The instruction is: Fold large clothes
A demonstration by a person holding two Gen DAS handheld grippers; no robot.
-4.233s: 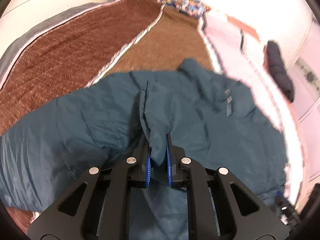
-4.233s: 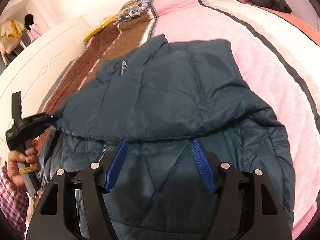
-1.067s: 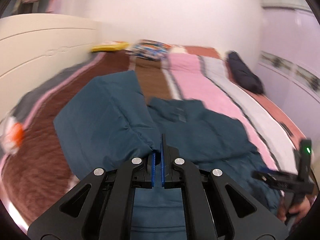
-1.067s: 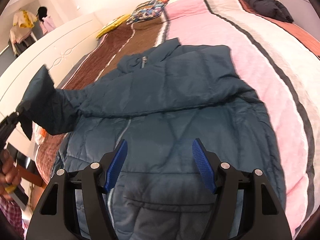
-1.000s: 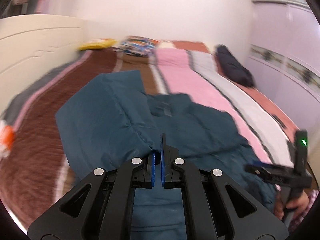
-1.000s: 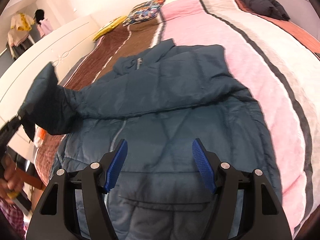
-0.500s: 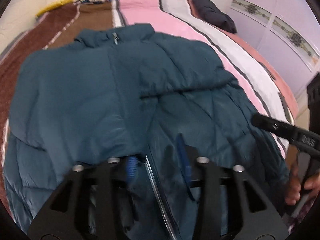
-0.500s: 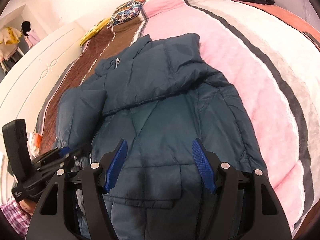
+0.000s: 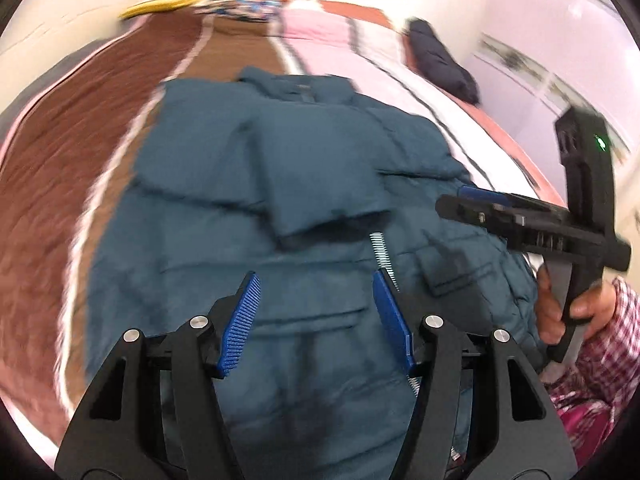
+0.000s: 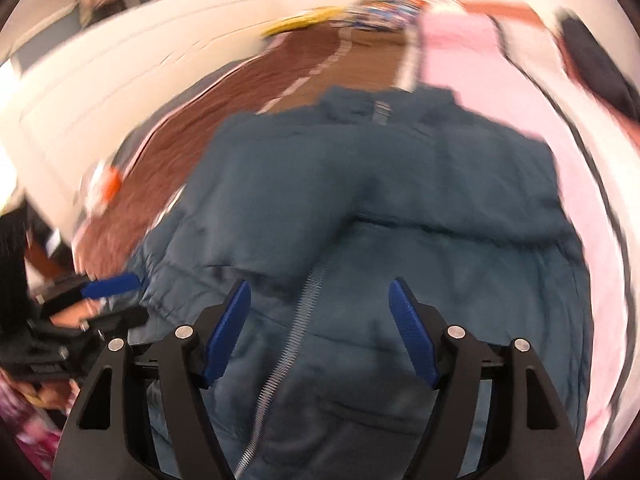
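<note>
Nearest the cameras, the left gripper (image 9: pixel 316 320) is seen with its jaws opening and nothing pinched between them; the right gripper (image 10: pixel 320 328) is likewise spread, still widening, and empty. Beneath both, the teal puffer jacket (image 9: pixel 280 184) is laid front-up on the striped bedspread (image 9: pixel 60 140), its zipper (image 10: pixel 292 344) running down the middle. Both sleeves are judged already folded across the chest. The body remains unfolded, so the hem is probably to be brought towards the collar (image 10: pixel 380 108). Beyond, a dark garment (image 9: pixel 440 60) is left.
</note>
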